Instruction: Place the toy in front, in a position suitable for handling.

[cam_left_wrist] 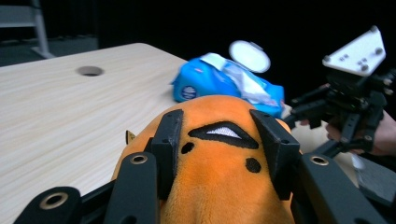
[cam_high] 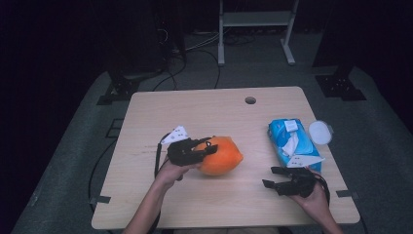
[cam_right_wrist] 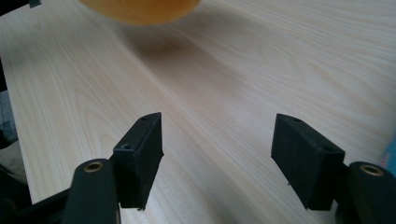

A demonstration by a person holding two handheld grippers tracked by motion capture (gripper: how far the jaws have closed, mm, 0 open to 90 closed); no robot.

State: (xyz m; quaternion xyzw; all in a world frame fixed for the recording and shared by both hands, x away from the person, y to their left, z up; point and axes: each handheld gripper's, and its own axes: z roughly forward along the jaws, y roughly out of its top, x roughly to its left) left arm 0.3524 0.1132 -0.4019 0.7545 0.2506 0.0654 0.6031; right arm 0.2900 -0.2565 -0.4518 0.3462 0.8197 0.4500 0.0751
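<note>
While the orange plush toy (cam_high: 221,155) is being clamped by the left gripper (cam_high: 207,147) near the table's (cam_high: 204,109) middle, its fabric is being dented by the pads, so it is judged soft, light, not fragile & unlikely to slip. Hold is being taken across the face end, w/ jaws either side of the stitched mouth (cam_left_wrist: 223,132); a grip nearer mid-body would prob. be steadier. The right gripper (cam_high: 272,177) is being held w/ jaws apart, nothing between, just above bare wood. A blue wipes pack (cam_high: 292,141) w/ open lid is lying to the right, well apart; the path btw. is being left free.
</note>
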